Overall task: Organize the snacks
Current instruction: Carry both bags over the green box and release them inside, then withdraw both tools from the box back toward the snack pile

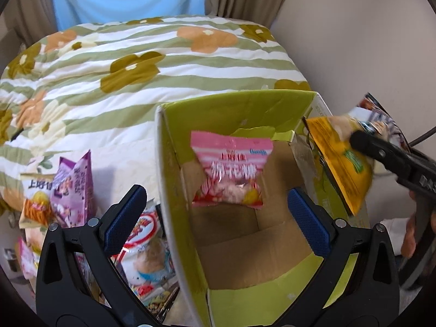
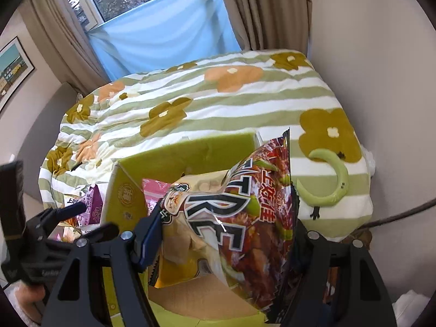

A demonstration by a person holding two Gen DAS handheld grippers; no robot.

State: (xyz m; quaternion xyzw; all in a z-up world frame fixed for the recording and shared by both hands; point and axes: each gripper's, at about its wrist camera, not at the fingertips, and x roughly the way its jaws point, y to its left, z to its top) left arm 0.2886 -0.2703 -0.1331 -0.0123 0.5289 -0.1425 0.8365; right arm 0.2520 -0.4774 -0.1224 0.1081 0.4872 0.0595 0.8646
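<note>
A green cardboard box (image 1: 169,179) stands open on the bed, with a pink snack bag (image 1: 231,169) leaning inside against its far wall. My left gripper (image 1: 218,215) is open and empty above the box; its jaws straddle the box's left wall. My right gripper (image 2: 226,234) is shut on two snack bags, a yellow one (image 2: 179,256) and a dark red one (image 2: 253,209), held over the box's right side. The yellow bag (image 1: 340,158) and the right gripper's finger (image 1: 381,152) show at the right of the left wrist view. The left gripper's fingers (image 2: 70,209) show at the left of the right wrist view.
Several loose snack bags lie left of the box: a purple bag (image 1: 73,185), an orange-and-white bag (image 1: 35,201) and a red-and-white bag (image 1: 147,242). A floral green-striped quilt (image 1: 163,62) covers the bed. A green crescent-shaped object (image 2: 335,179) lies on the quilt. A wall runs along the right.
</note>
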